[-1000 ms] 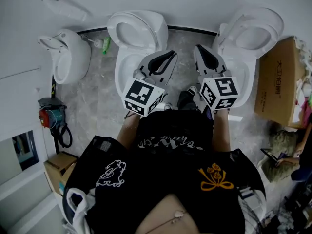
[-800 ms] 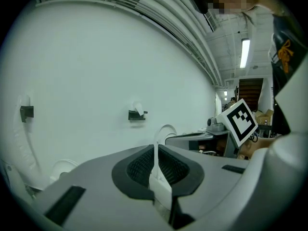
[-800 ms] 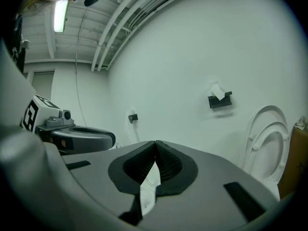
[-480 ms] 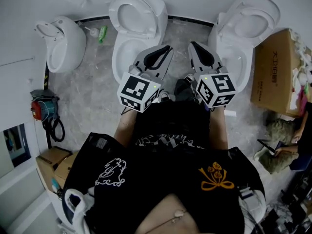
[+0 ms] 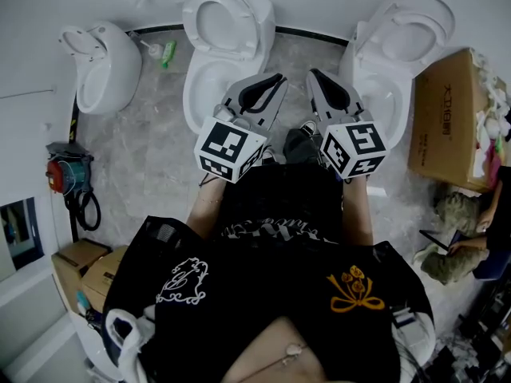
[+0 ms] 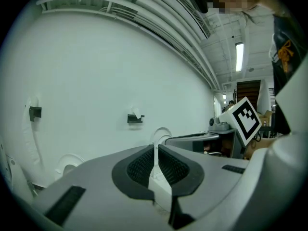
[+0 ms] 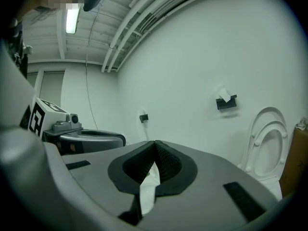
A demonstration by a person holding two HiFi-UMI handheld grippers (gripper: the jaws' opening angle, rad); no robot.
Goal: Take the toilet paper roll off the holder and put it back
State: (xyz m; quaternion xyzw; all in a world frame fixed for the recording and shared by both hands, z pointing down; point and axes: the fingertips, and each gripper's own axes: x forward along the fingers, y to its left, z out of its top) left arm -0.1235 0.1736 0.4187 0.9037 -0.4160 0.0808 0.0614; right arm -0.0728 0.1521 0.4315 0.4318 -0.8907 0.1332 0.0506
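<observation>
Looking down from my head view, I hold my left gripper (image 5: 275, 80) and right gripper (image 5: 314, 76) side by side above the grey floor (image 5: 152, 150), with a middle toilet (image 5: 209, 86) far left of them, a right toilet (image 5: 403, 46) far right, and a cardboard box (image 5: 447, 118) beyond it. In my left gripper view the jaws are clenched and empty; far off on the white wall hangs a black toilet paper holder (image 6: 135, 118) topped with white paper (image 6: 137, 113), too small to show the roll's shape. In my right gripper view the jaws are pressed together on nothing; a second holder (image 7: 226, 101) with paper sits far right on the wall

toilets (image 5: 227, 38) (image 5: 104, 66) (image 5: 407, 46): 3 | cardboard boxes (image 5: 447, 118) (image 5: 73, 263) (image 5: 108, 276): 3 | tools (image 5: 277, 78) (image 5: 311, 74): 2 | green bottle (image 5: 169, 53): 1
</observation>
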